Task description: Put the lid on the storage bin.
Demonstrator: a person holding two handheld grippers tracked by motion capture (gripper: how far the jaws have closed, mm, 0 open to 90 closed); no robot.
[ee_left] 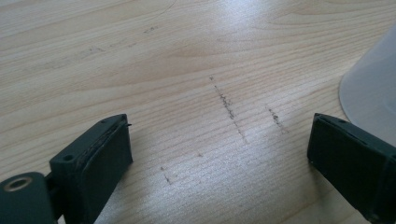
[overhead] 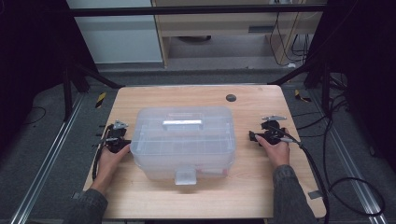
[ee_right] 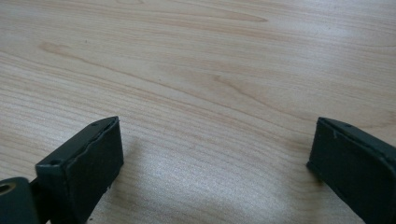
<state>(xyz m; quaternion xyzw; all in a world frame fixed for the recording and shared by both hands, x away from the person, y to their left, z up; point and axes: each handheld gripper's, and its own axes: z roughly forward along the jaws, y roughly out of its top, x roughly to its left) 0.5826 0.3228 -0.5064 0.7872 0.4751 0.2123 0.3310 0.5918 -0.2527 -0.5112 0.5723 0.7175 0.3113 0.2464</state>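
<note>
One translucent plastic storage box (overhead: 183, 142), lid shut, centre of frame on the wooden table (overhead: 252, 191); long axis left–right, one pale handle (overhead: 182, 123) on top parallel to it, one front latch (overhead: 185, 176) facing the bottom edge. Two grippers: left gripper (overhead: 122, 141) at centre-left, just beside the box's left end, jaws wide apart, holding nothing; right gripper (overhead: 255, 137) at centre-right, near the box's right end, jaws likewise apart and empty. One dark round spot (overhead: 231, 98) on the table, above the box.

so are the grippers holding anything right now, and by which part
Nothing is held. The left gripper and right gripper both have jaws wide apart over bare table, one on each side of the plastic box.
</note>
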